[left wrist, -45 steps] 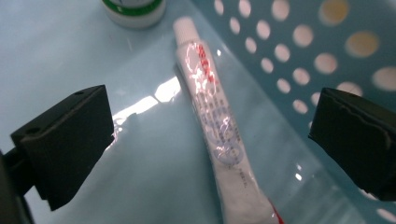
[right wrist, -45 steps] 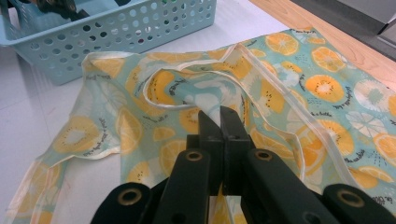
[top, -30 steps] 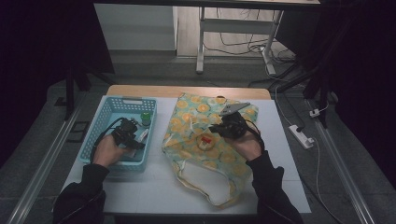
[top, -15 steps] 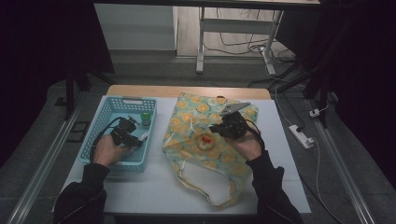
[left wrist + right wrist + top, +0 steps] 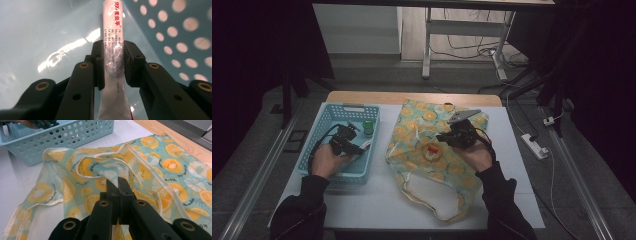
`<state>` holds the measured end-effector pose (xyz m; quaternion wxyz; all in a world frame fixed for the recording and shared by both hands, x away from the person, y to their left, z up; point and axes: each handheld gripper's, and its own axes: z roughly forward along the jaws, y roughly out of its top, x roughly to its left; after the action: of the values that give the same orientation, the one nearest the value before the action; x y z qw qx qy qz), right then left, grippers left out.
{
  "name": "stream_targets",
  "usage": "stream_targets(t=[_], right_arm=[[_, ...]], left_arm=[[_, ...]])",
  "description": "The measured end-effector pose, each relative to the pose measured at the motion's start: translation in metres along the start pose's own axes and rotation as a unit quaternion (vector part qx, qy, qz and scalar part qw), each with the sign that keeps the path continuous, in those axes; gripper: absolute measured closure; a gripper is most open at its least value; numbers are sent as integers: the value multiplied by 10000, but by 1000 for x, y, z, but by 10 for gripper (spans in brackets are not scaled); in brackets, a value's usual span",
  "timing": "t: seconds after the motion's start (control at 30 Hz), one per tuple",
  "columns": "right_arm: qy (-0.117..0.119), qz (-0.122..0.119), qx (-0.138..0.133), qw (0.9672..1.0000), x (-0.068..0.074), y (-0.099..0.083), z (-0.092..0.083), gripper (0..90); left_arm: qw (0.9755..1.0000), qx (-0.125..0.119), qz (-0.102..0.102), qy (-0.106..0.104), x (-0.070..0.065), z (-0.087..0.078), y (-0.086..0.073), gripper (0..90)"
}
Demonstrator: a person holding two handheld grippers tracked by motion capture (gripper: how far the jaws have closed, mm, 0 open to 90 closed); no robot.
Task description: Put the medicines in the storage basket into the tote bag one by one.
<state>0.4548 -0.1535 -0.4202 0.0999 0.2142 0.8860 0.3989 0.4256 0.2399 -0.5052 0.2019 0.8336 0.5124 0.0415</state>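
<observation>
Left gripper (image 5: 346,141): it is inside the basket (image 5: 324,120), at the left side of the surface (image 5: 377,200). Its jaws have just been closing and now they grasp a tube.
Tube (image 5: 112,57): white, with red and dark print. It stands between the two jaws of the left gripper (image 5: 113,63), and both pads press on it. It lies over the basket floor, near the wall with holes.
Basket: light blue, with many round holes. A small green thing (image 5: 368,126) stands in its far part.
Right gripper (image 5: 457,136): it is over the bag (image 5: 437,150), in the middle of the surface. Its jaws are clenched and they pinch the bag cloth between them (image 5: 118,195).
Bag: cloth with orange fruit print and a pale rim, lying flat just right of the basket. A small red thing (image 5: 431,150) lies on it, left of the right gripper.
</observation>
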Motion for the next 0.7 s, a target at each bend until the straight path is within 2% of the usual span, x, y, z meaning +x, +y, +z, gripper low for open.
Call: stream_targets(t=[0.17,0.3,0.7], right_arm=[[-5,1,-13,10000,1,0,0,889],[-2,-17,-16,10000,1,1,0,889],[-11,-34,-40,10000,1,1,-2,889]], left_arm=[[9995,-280,-77,94,-1,-9,-1,721],[9985,-497,58,200,-2,-18,-1,721],[9958,-906,91,114,-2,-42,-4,723]])
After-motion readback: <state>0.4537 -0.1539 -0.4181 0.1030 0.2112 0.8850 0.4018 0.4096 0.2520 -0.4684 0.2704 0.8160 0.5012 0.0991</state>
